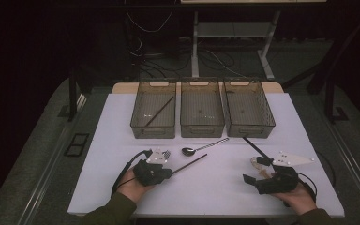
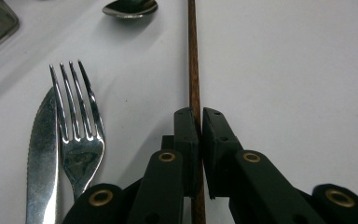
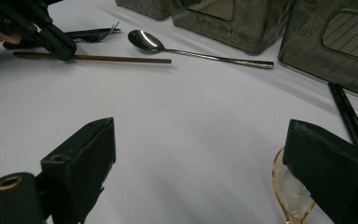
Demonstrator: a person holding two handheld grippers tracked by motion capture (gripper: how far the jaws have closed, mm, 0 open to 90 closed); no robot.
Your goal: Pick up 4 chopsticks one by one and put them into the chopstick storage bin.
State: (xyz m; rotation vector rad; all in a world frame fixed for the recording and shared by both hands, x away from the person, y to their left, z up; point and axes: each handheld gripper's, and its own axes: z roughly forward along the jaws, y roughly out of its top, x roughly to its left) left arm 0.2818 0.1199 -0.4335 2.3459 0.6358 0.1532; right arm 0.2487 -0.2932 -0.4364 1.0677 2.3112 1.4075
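Now we are pinching the brown stick (image 2: 194,70) with our left gripper (image 2: 199,122), at six o'clock from the spoon (image 1: 201,148). Our right gripper (image 3: 205,163) is gaping. One stick is already lying inside the left bin (image 1: 153,129); the rest are waiting.

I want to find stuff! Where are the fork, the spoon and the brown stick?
fork (image 2: 80,154), left gripper view, on the base of its prongs.
spoon (image 3: 143,40), right gripper view, on its bowl.
brown stick (image 2: 194,74), left gripper view, on its shaft ahead of the jaws.

Brown chopstick (image 2: 194,70) — silver fork (image 2: 77,126).
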